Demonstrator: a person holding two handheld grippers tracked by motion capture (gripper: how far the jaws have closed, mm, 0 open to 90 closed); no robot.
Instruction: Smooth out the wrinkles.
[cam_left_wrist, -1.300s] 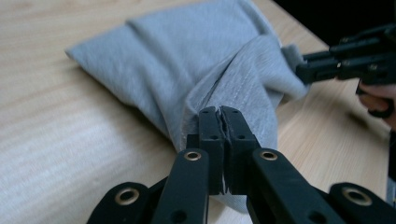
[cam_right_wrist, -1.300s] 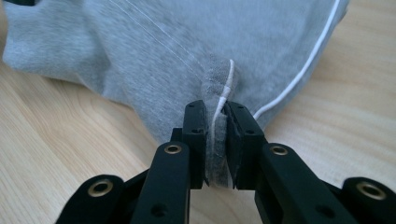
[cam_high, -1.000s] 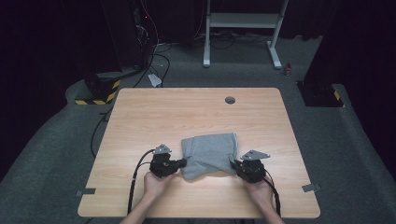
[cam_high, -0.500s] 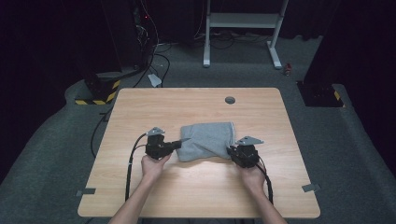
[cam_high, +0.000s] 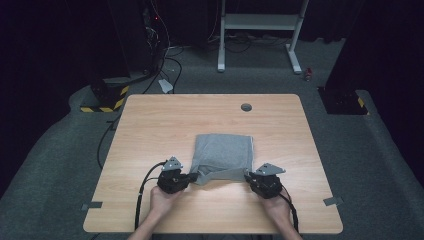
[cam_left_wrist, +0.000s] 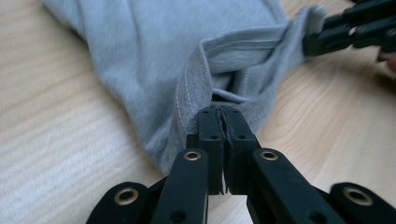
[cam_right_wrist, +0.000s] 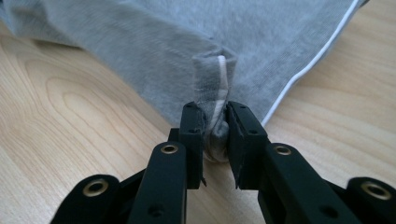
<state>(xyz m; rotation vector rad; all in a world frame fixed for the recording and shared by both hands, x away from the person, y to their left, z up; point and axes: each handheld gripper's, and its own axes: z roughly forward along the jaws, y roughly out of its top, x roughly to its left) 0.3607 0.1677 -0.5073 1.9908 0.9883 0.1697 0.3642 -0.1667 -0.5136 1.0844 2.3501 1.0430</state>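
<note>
A grey cloth (cam_high: 222, 152) lies folded in the middle of the wooden table (cam_high: 150, 125). My left gripper (cam_high: 194, 176) is at its near left corner, and my right gripper (cam_high: 248, 176) is at its near right corner. In the left gripper view the jaws (cam_left_wrist: 222, 116) are shut on the stitched hem of the cloth (cam_left_wrist: 154, 56), and the right gripper (cam_left_wrist: 317, 39) shows at the top right, pinching the far end of the same edge. In the right gripper view the jaws (cam_right_wrist: 215, 121) clamp a bunched fold of the cloth (cam_right_wrist: 140, 42) with a white seam.
A round cable hole (cam_high: 246, 107) sits near the table's far edge. Grey tape marks (cam_high: 91, 205) (cam_high: 332, 201) lie by the near corners. On the floor behind are a white stand (cam_high: 260, 22), cables and a yellow-black striped block (cam_high: 102, 102).
Both grippers carried the cloth's near edge away from the person, then drew it back toward the near table edge. The cloth's far edge now lies a little farther off than a second ago.
</note>
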